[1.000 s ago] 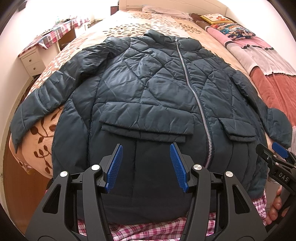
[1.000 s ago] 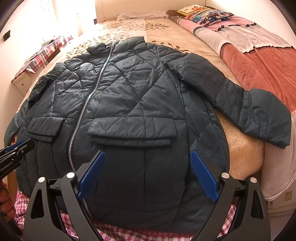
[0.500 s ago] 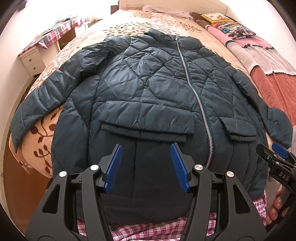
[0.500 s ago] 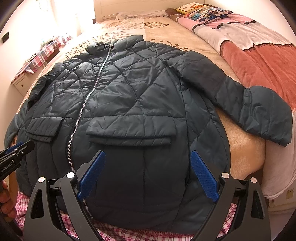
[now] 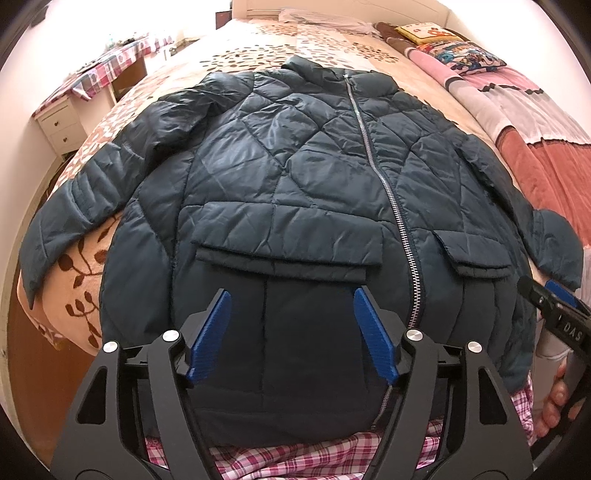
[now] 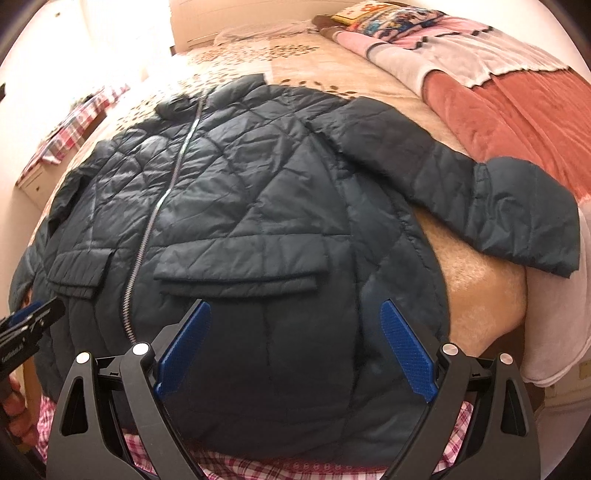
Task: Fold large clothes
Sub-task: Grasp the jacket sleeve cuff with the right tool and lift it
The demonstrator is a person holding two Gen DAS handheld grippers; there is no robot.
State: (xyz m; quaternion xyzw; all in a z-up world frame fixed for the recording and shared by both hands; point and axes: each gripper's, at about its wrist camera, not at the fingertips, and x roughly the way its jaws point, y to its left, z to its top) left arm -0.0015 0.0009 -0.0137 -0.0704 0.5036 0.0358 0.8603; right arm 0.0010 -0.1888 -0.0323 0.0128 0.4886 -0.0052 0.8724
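A home bedroom: wide bed under a leaf-patterned cover, white headboard, cartoon-print pillows, pink and rust blankets along one side, white drawer unit with a plaid cloth by the wall.

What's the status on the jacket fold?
Left gripper open, right gripper open, both above the hem. Jacket flat on bed, zipped, sleeves spread, unfolded. Nothing in the way.
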